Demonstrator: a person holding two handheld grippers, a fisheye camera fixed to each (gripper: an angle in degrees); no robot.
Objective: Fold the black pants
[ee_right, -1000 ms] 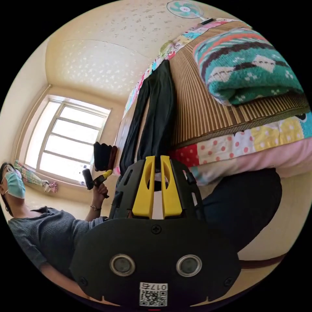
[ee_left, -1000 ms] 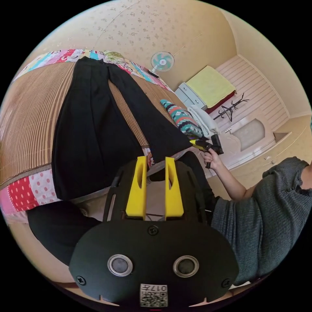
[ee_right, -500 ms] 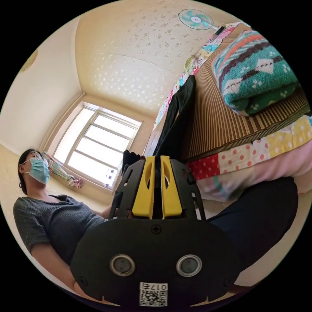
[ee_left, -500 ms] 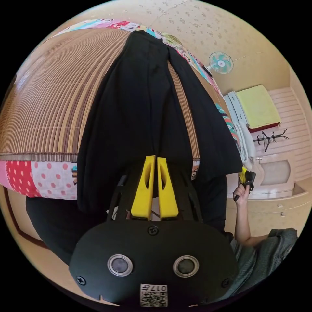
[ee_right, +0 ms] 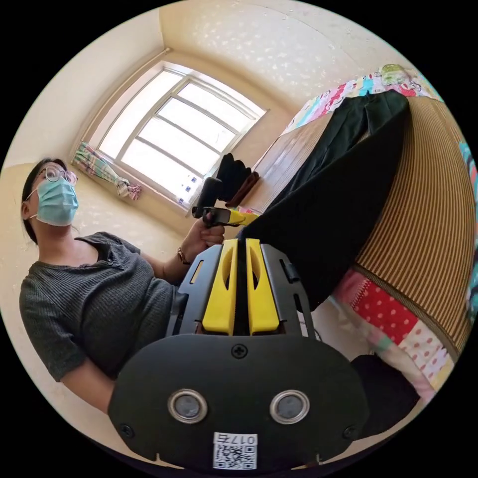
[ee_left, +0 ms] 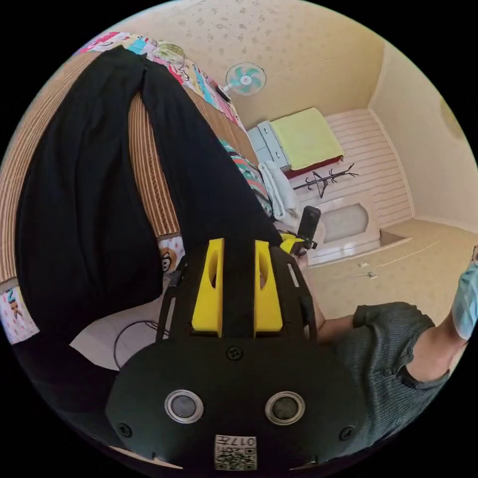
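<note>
Striped matting (ee_left: 144, 164) covers the bed where the pants (ee_left: 74, 209) lie, legs running lengthwise away from the person, hems hanging over the near edge. Left gripper (ee_left: 238, 249) has its jaws part-spread with black cloth between them; whether they press it I cannot tell. Right gripper (ee_right: 240, 249) pinches the other leg's hem, jaws nearly together. Both hems sit at the jaws, with bare matting beyond the pants for a fold toward the waist.

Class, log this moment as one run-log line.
left gripper: shut on black pants | right gripper: shut on black pants | pants: legs on bed mat
</note>
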